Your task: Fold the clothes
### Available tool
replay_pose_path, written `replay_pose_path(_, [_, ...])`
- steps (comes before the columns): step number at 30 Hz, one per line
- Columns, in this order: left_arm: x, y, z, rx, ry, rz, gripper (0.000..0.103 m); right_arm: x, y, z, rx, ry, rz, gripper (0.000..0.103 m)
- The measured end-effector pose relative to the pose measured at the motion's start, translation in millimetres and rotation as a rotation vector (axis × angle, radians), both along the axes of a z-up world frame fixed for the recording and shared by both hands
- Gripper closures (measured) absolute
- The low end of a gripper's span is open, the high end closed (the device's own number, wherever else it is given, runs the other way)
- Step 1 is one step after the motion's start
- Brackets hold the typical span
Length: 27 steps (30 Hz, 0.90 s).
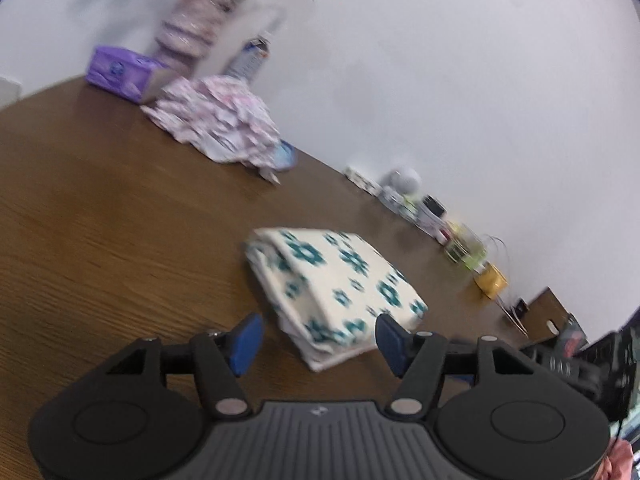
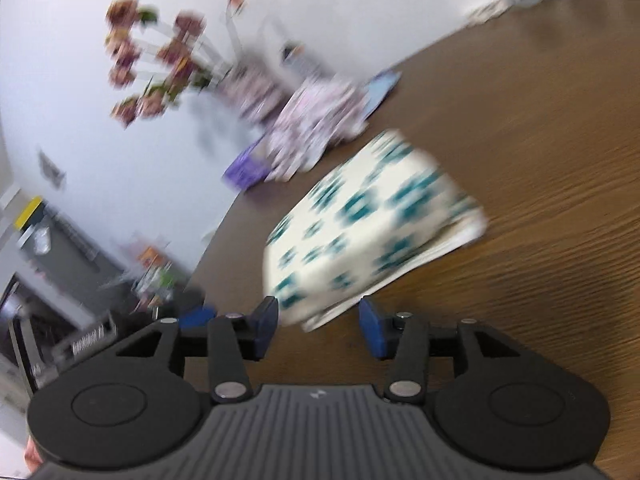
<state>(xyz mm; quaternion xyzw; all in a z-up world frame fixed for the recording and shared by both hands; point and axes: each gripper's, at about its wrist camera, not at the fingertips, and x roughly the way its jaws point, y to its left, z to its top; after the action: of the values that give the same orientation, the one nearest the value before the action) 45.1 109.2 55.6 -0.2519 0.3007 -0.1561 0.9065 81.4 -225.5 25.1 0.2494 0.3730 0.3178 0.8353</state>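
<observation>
A folded cream cloth with teal flower prints (image 1: 336, 288) lies on the brown wooden table (image 1: 100, 240). My left gripper (image 1: 318, 340) is open, its blue pads on either side of the cloth's near corner without pinching it. In the right wrist view the same folded cloth (image 2: 368, 232) is blurred, and my right gripper (image 2: 320, 328) is open just short of its near edge. A crumpled pink-and-white patterned garment (image 1: 224, 124) sits farther back near the wall, also in the right wrist view as the crumpled garment (image 2: 316, 124).
A purple tissue pack (image 1: 120, 72), a patterned vase with flowers (image 1: 192, 28) and a bottle (image 1: 250, 58) stand by the white wall. Small jars and bottles (image 1: 432, 212) line the table's far edge. The table edge (image 2: 224, 224) drops off at left in the right wrist view.
</observation>
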Motion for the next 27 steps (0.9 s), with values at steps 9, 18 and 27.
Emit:
replay_pose_path(9, [7, -32, -6, 0.088, 0.058, -0.045, 0.038, 43, -43, -3, -0.083, -0.055, -0.151, 0.036])
replay_pose_path(18, [17, -48, -14, 0.213, 0.046, -0.095, 0.057, 78, -20, -9, -0.091, -0.057, -0.058, 0.037])
replay_pose_path(27, [31, -15, -18, 0.222, 0.06, -0.005, 0.065, 63, -6, -15, -0.034, -0.017, 0.036, 0.058])
